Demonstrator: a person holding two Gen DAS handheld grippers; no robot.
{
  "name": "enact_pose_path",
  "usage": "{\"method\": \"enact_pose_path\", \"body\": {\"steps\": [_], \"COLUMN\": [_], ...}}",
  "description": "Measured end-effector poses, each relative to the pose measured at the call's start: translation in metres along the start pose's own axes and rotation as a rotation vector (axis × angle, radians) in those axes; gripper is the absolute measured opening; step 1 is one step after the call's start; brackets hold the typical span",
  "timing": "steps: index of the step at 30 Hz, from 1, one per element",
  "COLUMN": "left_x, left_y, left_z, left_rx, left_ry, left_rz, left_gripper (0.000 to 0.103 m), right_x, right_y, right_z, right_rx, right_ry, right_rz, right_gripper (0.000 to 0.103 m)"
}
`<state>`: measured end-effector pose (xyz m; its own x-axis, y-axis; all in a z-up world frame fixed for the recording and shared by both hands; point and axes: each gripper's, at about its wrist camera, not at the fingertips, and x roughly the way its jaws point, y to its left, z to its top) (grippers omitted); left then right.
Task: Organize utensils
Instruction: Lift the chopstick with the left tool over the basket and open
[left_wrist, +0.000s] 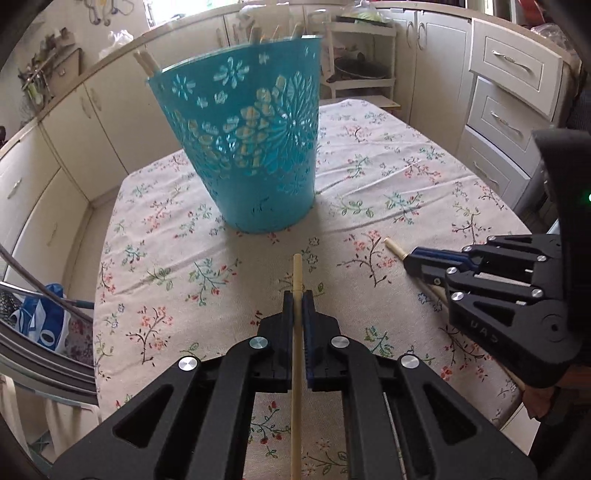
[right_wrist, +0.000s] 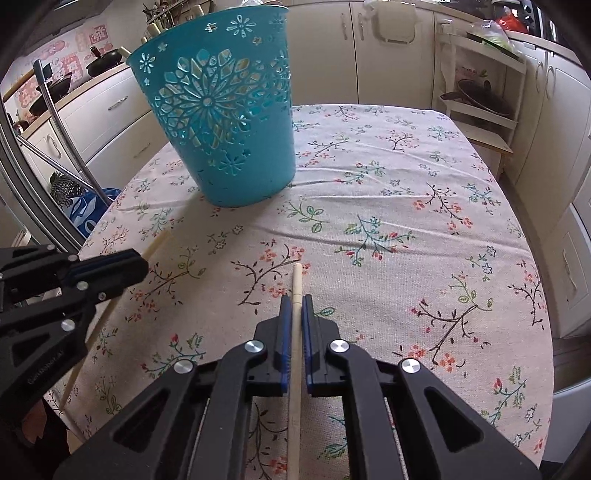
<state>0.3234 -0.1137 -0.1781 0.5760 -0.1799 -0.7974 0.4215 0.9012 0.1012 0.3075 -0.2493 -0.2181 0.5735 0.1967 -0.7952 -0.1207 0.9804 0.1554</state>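
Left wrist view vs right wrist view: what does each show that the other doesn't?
Only the left wrist view: a drawer stack at right, and chopstick tops poking over the bin's rim.

Only the right wrist view: dark pans on the counter at left and red-and-white wall decorations.

Both: the blue cutout bin upright on the floral tablecloth, and each hand-held gripper shut on a wooden chopstick: left hand-held gripper with its chopstick, right hand-held gripper with its chopstick.
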Motion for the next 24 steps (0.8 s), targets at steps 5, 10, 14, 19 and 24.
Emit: {"method": "enact_pose_path", "body": {"steps": [5,10,14,19,24], "left_x": [-0.015,-0.038,-0.07,-0.118,-0.138], "left_y": [-0.006,0.004,0.024,0.057,0.081], "left_z": [0.008,0.025,0.051,0.1,0.148], "left_rx": [0.037,-0.01,-0.077,-0.153,-0.218], "left_ry": [-0.048,-0.097,-0.19,-0.369,-0.535], "left_rz": [0.004,-0.09,-0.168,-0.224,-0.233], "left_gripper": [0.005,0.005,0.005,0.005,0.005], "right_x": [0.0,0.0,0.0,0.001,0.001], "right_y": [0.0,-0.001,0.0,0.0,0.0], "right_z": [0.0,0.0,0.0,0.001,0.001], "right_rx": [0.002,0.003,0.003,0.001,0.003], "right_ry": [-0.001,-0.001,-0.001,-0.001,-0.001], "right_rz": [0.002,0.003,0.002,0.001,0.003], "right_gripper": [0.007,0.007,0.007,0.007,0.007]}}
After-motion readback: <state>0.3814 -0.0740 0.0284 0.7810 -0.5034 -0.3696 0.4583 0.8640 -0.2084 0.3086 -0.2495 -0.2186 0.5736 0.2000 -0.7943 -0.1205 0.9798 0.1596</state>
